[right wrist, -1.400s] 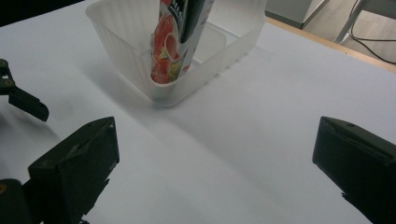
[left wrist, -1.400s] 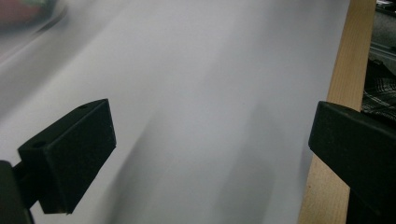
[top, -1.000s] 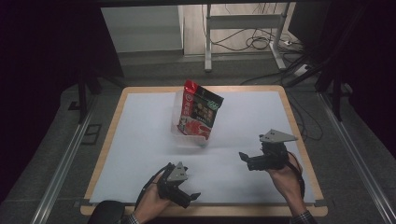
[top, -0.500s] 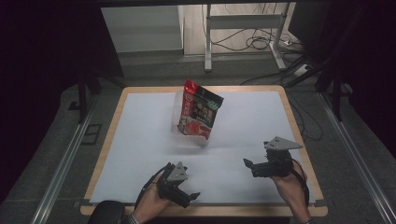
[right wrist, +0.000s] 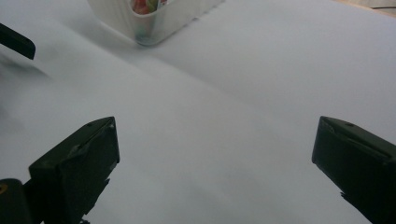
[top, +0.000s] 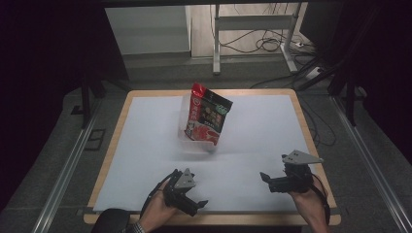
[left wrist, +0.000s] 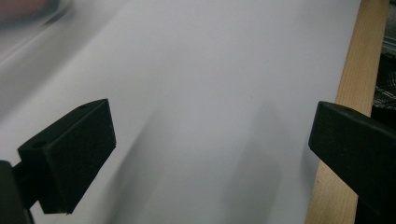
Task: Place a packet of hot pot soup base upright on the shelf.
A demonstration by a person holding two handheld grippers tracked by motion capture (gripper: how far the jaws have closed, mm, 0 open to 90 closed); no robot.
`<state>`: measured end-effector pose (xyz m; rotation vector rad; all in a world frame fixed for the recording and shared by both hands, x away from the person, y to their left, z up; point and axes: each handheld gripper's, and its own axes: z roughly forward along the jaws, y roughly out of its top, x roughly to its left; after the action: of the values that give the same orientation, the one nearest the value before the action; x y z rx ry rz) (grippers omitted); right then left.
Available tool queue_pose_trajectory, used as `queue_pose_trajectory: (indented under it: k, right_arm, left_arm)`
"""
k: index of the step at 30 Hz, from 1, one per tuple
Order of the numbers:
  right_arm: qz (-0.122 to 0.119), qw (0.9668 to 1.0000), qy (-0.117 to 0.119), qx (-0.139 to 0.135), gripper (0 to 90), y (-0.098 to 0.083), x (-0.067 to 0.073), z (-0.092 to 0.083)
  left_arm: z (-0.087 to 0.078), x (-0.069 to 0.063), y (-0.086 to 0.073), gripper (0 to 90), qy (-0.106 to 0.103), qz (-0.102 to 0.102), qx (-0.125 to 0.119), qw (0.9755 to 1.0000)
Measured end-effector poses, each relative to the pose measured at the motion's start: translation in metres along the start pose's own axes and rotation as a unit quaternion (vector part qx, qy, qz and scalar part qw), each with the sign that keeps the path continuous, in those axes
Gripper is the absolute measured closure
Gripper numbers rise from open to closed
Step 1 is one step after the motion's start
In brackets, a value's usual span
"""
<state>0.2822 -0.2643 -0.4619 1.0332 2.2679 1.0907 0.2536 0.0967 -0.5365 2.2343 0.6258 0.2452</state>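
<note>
Both the left gripper point(top: 194, 203) and the right gripper point(top: 270, 180) rest near the table's point(top: 112, 145) front edge, jaws spread, holding nothing. Well beyond, mid-table, a red-and-black snack bag point(top: 206, 116) stands in a clear container point(top: 194, 141); its print is unreadable.

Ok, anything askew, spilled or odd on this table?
Only one thing: the snack packet stands tilted in the clear container, its top leaning away rather than upright. Nothing looks spilled or damaged. Both the left gripper and the right gripper sit open near the table's front edge, holding nothing.
</note>
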Motion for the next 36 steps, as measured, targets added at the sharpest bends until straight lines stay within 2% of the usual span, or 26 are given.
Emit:
queue_pose_trajectory:
  k: [8,11,26,36]
  right_arm:
    - [0.003,0.9999,-0.015,-0.004,1.1,-0.009,-0.003,-0.012]
    - [0.003,0.9997,-0.022,-0.005,1.1,-0.012,-0.003,-0.017]
    - [0.007,0.9985,-0.053,-0.006,1.1,-0.031,-0.009,-0.033]
    - [0.019,0.9973,-0.071,-0.005,1.1,-0.046,-0.014,-0.042]
  left_arm:
    - [0.0,0.001,0.0,0.4,0.002,0.001,0.003,1.0]
    - [0.001,0.0,0.0,0.4,0.002,-0.006,-0.002,1.0]
    - [0.0,0.002,0.0,0.4,0.005,-0.004,0.003,1.0]
    - [0.0,0.003,-0.001,0.4,0.006,-0.006,0.004,1.0]
